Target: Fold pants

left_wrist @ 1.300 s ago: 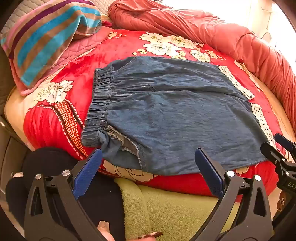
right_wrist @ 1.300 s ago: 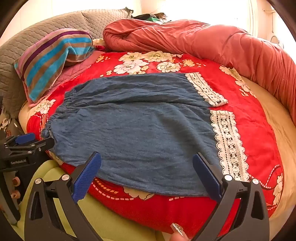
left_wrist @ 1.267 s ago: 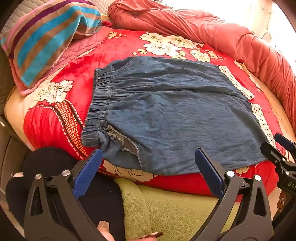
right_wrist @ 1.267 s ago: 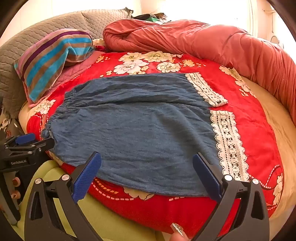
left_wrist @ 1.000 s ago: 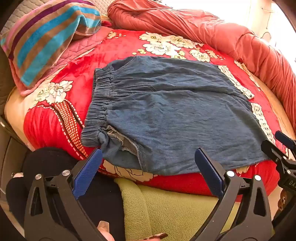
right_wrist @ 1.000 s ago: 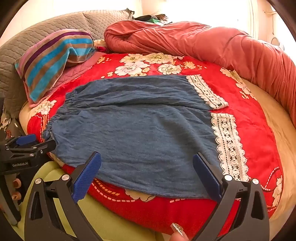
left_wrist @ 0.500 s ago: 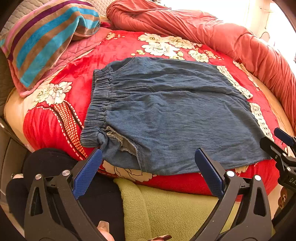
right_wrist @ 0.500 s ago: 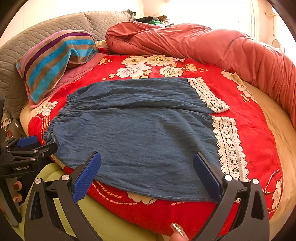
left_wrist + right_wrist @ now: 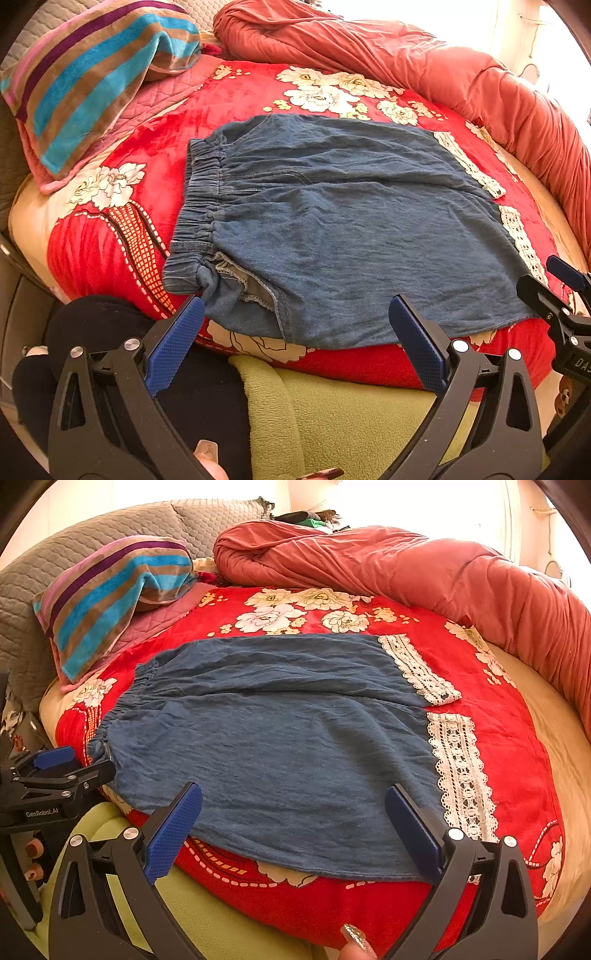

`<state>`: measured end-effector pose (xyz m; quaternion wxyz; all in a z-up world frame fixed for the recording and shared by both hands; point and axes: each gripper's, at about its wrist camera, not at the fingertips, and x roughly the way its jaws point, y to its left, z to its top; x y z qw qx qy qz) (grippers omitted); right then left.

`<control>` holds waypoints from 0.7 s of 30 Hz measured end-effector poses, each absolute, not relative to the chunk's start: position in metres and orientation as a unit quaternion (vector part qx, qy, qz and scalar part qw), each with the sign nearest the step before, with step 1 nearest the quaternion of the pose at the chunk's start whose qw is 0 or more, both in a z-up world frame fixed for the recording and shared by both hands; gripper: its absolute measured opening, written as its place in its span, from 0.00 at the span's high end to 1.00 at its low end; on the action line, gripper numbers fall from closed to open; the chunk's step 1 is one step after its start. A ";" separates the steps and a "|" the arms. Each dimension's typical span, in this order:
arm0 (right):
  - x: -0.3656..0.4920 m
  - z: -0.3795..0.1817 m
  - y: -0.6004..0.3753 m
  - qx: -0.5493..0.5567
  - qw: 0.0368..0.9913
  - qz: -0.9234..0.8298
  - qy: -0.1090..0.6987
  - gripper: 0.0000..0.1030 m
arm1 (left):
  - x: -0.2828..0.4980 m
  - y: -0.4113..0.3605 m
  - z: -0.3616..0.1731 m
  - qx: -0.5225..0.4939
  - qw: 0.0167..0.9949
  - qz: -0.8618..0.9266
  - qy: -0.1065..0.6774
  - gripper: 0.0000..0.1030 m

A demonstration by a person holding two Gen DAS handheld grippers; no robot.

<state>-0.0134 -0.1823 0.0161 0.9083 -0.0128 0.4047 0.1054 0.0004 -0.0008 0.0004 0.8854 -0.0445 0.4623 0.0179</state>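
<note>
Since the earlier frames both cameras have crept slightly forward and up; the pants have not shifted on the bed.

Room: I read bright window light behind the bed, washing out the far wall. A grey quilted headboard [image 9: 110,528] curves round the far left side.

Bed: round, covered by a red floral blanket [image 9: 498,716]. A rolled salmon duvet [image 9: 424,568] lies along the far and right rim. A striped pillow [image 9: 110,590] leans against the headboard at far left. A green fleece [image 9: 351,413] hangs below the near edge of the bed.

Pants [image 9: 288,738]: blue denim, spread flat in the middle of the red blanket, elastic waistband [image 9: 201,199] to the left, white lace cuffs [image 9: 458,771] to the right, the near leg's edge close to the bed's near rim.

Left tool [image 9: 295,339]: I see its jaws spread wide, holding nothing, poised just short of the waistband's near corner.

Right tool [image 9: 293,821]: jaws spread wide, empty, poised over the near hem beside the lace.

A fingernail [image 9: 356,938] shows at the bottom of the right view.
</note>
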 end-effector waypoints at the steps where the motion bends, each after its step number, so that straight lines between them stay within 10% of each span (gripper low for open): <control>1: -0.013 0.016 -0.182 -0.013 0.908 0.106 0.405 0.04 | 0.001 -0.001 0.000 -0.045 0.885 0.018 0.462 0.09; 21: -0.014 0.015 -0.179 -0.013 0.908 0.105 0.405 0.04 | 0.000 -0.001 0.001 -0.044 0.886 0.018 0.462 0.09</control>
